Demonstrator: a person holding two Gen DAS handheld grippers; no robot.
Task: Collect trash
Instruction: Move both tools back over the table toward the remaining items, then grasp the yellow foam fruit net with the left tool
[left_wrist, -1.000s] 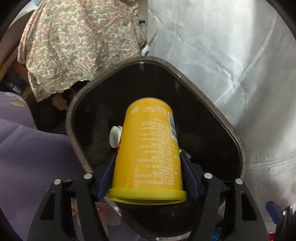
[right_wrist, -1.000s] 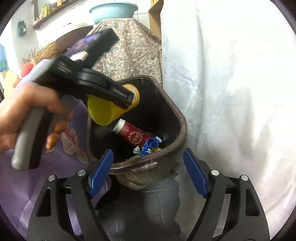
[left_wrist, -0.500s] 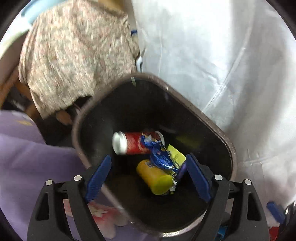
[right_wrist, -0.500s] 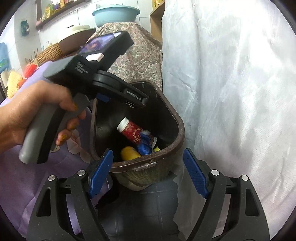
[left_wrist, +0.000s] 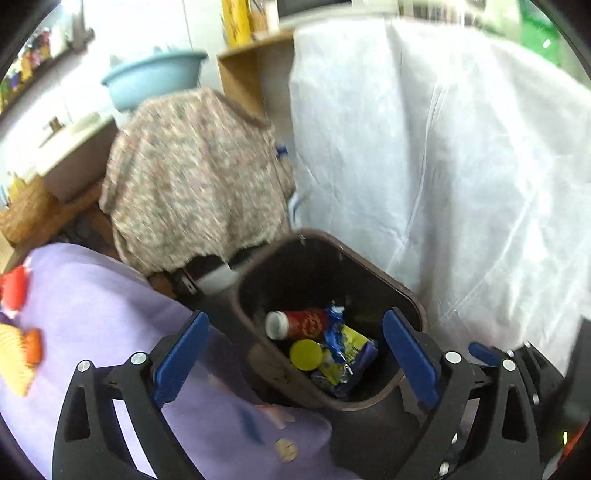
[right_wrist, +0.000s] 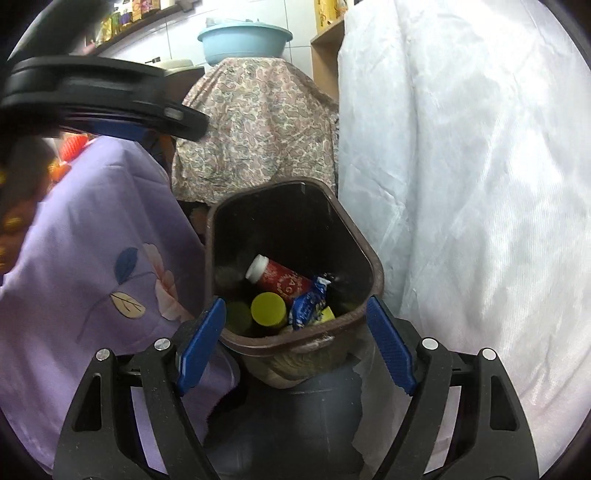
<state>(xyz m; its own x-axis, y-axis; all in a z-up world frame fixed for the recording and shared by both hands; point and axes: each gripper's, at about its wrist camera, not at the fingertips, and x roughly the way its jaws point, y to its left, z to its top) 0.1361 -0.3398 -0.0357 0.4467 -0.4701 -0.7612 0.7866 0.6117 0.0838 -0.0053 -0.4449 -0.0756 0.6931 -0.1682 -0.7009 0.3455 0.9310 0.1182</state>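
A dark brown trash bin (left_wrist: 373, 266) (right_wrist: 365, 254) stands on the floor beside a purple-covered table. Inside lie a yellow can (left_wrist: 306, 354) (right_wrist: 269, 308), a red can with a white cap (left_wrist: 303, 324) (right_wrist: 280, 280) and blue and yellow wrappers (left_wrist: 341, 354) (right_wrist: 306, 304). My left gripper (left_wrist: 295, 358) is open and empty, above and back from the bin. My right gripper (right_wrist: 293, 343) is open and empty, low in front of the bin. The left gripper also shows in the right wrist view (right_wrist: 103, 99) at upper left.
A purple floral tablecloth (left_wrist: 92, 314) (right_wrist: 92, 240) hangs at left, with red and yellow items (left_wrist: 18, 332) on it. A paisley-covered object (left_wrist: 192, 177) (right_wrist: 258, 122) stands behind the bin, a blue basin (right_wrist: 243, 35) on top. White sheeting (left_wrist: 443, 147) (right_wrist: 461, 166) fills the right.
My left gripper opened and dropped the yellow can into the bin, then rose and pulled back to the left. My right gripper stayed open and nearly still.
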